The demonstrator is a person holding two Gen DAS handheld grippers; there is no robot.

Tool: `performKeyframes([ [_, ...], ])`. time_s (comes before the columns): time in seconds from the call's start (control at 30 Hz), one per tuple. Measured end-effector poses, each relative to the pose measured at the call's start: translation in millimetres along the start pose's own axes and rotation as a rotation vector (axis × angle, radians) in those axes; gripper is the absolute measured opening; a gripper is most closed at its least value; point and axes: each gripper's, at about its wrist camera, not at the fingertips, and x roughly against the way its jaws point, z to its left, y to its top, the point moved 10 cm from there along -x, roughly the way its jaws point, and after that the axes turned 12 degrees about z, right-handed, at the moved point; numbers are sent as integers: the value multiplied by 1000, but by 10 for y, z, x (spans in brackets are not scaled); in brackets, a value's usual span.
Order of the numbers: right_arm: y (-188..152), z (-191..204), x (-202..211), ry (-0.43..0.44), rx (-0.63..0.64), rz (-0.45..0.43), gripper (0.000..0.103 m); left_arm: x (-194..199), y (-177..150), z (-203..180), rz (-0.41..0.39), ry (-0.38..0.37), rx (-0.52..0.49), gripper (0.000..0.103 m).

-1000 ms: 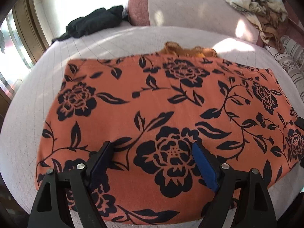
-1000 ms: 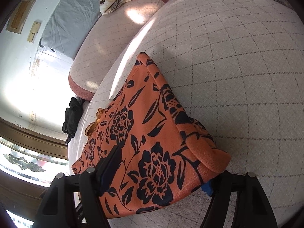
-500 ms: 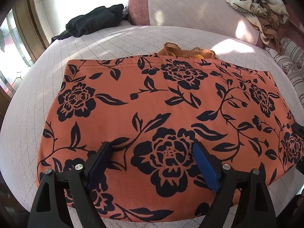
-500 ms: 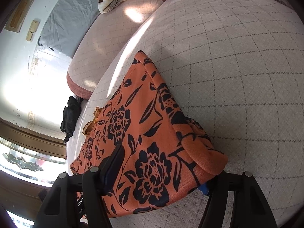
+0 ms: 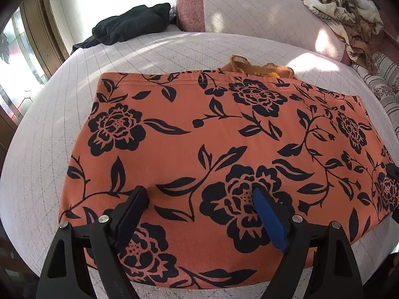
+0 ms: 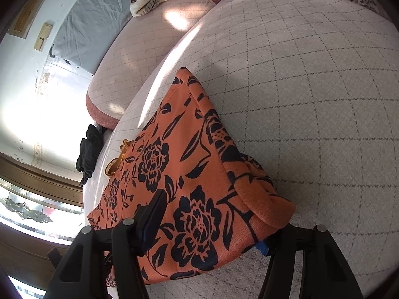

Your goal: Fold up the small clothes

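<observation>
Jaws of the right gripper [image 6: 212,224] have just been closing around the garment's [image 5: 224,149] near-right corner, not visibly pinching; left gripper [image 5: 199,204] rests spread on the near edge, so another fold seems imminent.

Two matte black plastic grippers, left gripper [image 5: 199,214] and right gripper [image 6: 212,226]. Chunky triangular cutouts in the finger arms, small silver screws on top, bright blue pads [image 5: 270,221] lining the inside.
</observation>
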Motion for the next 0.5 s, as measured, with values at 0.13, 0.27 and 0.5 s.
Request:
performKeyframes([
  [0.13,11,-8,31,-6,-3,-6,64,98,60,12,-14,-16,11,87],
  [0.27,13,-30,36,-2,-13,-3,64,171,96,36,-36,-19,12,87],
  [0.5,24,-39,27,-3,-7,2,64,177,63,118,-46,-18,40,87],
])
